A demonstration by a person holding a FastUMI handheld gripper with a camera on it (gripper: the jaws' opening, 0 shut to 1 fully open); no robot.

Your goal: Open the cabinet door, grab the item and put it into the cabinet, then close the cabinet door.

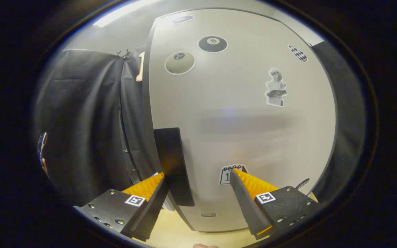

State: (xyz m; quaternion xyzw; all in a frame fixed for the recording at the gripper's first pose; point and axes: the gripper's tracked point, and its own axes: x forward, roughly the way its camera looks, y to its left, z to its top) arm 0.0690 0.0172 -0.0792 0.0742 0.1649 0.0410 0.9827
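The tool stands with its fingers spread wide and nothing between them but the front of the cabinet door, which rises close ahead, pale grey and shut against the cabinet. The door's dark handle runs upright along its left edge, just beside the left finger and touching neither finger as far as can be told. Stickers dot the door, among them an eight-ball sticker high up and a calendar sticker just ahead of the right finger, and the pale wooden counter shows below.
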